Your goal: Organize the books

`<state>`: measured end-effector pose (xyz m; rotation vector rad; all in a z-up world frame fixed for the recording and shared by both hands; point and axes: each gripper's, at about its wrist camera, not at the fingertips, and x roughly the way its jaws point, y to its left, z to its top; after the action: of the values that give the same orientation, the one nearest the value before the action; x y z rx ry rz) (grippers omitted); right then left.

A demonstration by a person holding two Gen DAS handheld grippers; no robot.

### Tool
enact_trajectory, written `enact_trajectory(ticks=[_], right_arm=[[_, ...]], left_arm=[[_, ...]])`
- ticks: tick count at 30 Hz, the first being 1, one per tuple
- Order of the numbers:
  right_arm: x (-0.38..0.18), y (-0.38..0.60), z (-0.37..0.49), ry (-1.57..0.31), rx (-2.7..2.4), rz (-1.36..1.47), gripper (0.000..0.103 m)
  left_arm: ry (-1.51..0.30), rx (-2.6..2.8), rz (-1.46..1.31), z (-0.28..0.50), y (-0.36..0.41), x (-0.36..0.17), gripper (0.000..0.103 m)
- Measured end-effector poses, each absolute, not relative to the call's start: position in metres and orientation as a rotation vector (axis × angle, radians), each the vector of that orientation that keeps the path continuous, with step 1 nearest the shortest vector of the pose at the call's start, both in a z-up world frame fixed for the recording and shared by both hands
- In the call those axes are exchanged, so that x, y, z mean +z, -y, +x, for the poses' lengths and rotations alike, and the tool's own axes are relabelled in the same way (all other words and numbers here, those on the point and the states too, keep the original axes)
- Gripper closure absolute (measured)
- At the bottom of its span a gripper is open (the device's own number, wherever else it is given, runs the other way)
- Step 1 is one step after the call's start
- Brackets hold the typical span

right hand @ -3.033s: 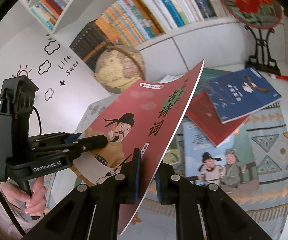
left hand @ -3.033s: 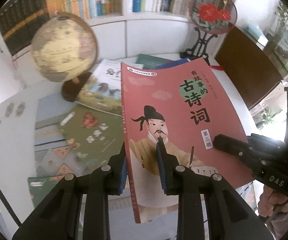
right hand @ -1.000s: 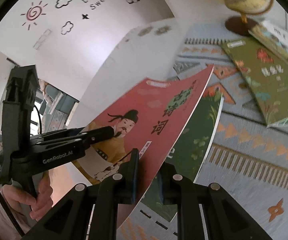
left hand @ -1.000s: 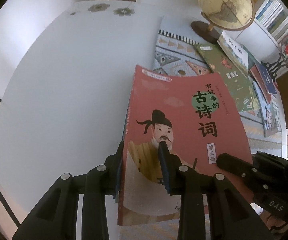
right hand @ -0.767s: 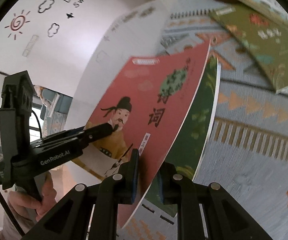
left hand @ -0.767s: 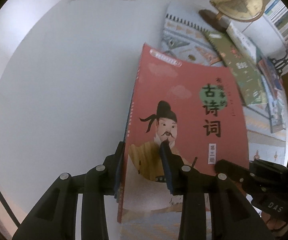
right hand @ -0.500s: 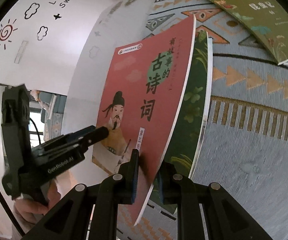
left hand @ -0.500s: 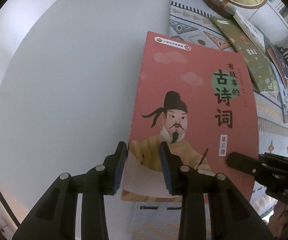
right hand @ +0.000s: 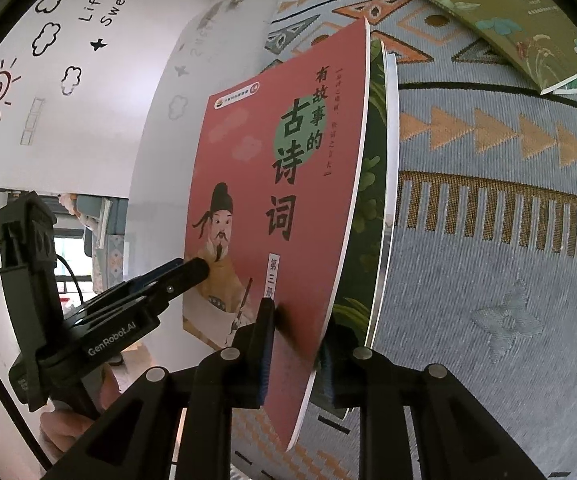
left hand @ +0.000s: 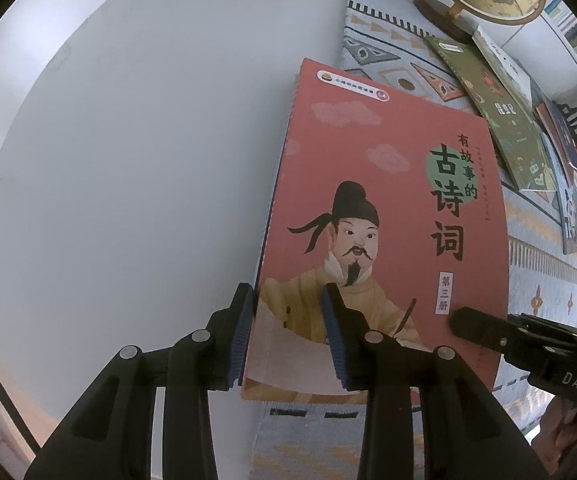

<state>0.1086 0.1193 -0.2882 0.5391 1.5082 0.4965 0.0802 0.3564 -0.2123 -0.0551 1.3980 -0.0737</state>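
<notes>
Fingers (right hand: 266, 320) opening, hiding red book's (right hand: 288, 184) corner.

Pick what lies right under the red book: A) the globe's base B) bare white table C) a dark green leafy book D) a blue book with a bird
C: in the right wrist view a dark green leafy cover shows along the edge of the red book, directly beneath it.
</notes>
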Motion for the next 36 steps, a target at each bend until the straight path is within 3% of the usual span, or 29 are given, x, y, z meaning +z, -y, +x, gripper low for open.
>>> enact_trajectory(ticks=[9,16,28,36], right_arm=[[-0.284,-0.094,0.113,-1.525,0.434,0.553,0.081],[-0.266,-0.044,0.122,-1.424,0.375,0.595,0.081],[-0.238,0.089,0.155,-1.236,0.227,0.488,0.08],[-0.244,0.204,0.168,-1.166,0.062,0.479,0.078]], left_arm=[[-1.401,0.004,-0.028,0.084,-0.362,-0.209,0.068],[-1.383,-0.013,-0.032,0.101,-0.338,-0.196,0.068],[-1.339,-0.174,0.02,0.173,-0.216,-0.175,0.062],[-1.359,-0.329,0.033,0.193,-0.108,-0.19,0.06]])
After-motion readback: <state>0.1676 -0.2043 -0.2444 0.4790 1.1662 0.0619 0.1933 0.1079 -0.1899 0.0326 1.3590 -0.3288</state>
